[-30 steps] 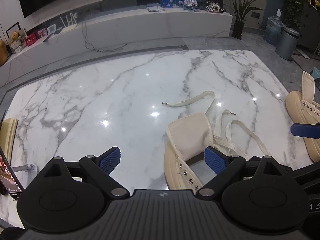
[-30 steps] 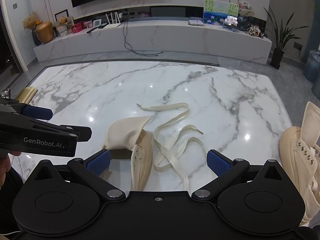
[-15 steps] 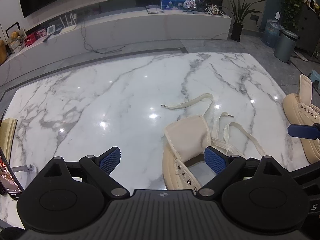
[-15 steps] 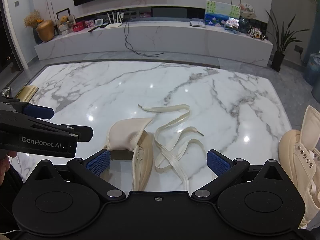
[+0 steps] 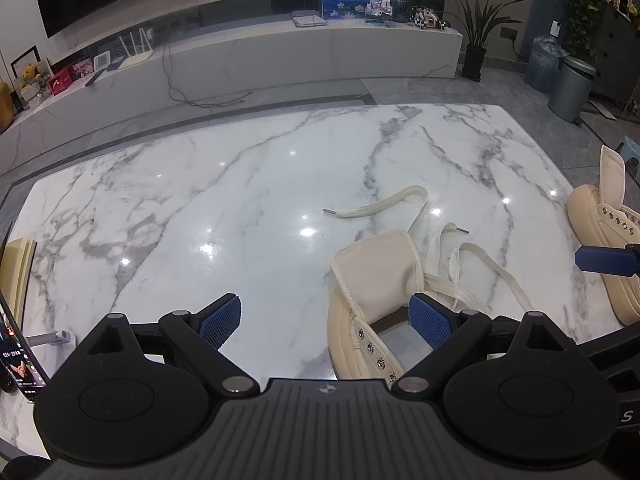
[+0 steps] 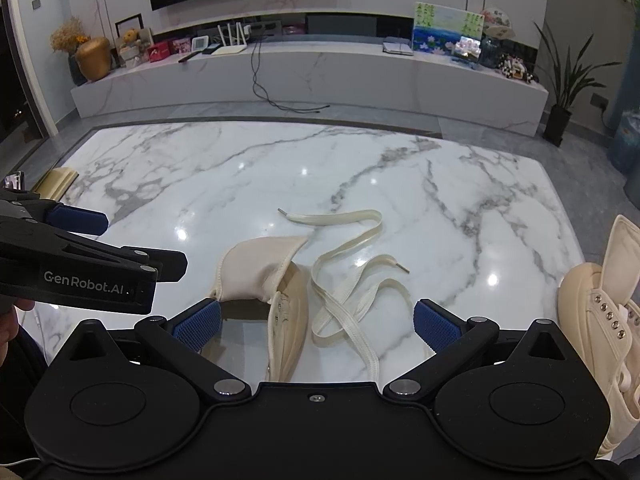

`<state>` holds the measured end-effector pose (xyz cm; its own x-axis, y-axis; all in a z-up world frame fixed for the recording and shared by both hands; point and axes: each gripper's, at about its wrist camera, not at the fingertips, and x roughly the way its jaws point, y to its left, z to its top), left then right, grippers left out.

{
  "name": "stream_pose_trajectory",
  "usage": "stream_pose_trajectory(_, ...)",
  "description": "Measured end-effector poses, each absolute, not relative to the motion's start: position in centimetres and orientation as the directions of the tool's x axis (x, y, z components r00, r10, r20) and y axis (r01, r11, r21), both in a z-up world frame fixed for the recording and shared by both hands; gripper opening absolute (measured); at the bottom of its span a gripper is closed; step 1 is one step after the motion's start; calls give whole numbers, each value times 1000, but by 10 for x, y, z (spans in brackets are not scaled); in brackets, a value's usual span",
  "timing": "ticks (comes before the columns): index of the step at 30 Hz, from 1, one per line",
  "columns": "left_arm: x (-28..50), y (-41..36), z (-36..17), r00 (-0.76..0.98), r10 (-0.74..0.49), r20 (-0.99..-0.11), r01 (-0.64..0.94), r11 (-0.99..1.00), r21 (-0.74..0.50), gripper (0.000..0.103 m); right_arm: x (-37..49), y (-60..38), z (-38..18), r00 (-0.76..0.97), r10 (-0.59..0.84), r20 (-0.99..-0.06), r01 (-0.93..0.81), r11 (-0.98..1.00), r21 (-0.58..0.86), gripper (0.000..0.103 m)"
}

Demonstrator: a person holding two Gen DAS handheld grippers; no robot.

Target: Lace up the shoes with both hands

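Cream shoe (image 6: 286,320) and flat lace (image 6: 352,300) lie on glossy marble table (image 6: 240,184); both tongs (image 5: 326,320) (image 6: 316,322) spread.

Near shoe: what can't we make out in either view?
- Near shoe: heel cut off by the left tool body, left view.
- Lace: where it enters the eyelets, hidden behind the shoe's side, right view.
- Second shoe: cut off by the frame edge, right view.

A big white marble table (image 6: 248,168) with grey lines shines under the lights. Behind it runs a long white shelf (image 6: 320,76). On the shelf sit a round gold vase (image 6: 93,58), a blue flower painting (image 6: 446,30) and a white router (image 6: 230,42). A green potted plant (image 6: 568,80) stands on the floor, near a grey metal bin (image 5: 571,88).
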<state>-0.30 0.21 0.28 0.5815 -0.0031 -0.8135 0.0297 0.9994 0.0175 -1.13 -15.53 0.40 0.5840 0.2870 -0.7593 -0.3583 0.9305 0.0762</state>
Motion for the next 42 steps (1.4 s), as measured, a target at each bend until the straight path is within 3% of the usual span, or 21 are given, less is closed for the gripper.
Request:
stream_pose_trajectory(22,-2,0,0,571,2,-821,36,999,27,92,-10,-149,-1,577,291,-763,-367,927,76,103)
stream_pose_trajectory(35,12,5,-15,541,8,-841,38,999,33,92,38,-151,-25,533,292,-794,-374,923,89,102)
stream_pose_trajectory(42,27,11,-30,506,-2,-863,40,999,21,89,65,-151,-38,508,292,-810,-377,921,96,86)
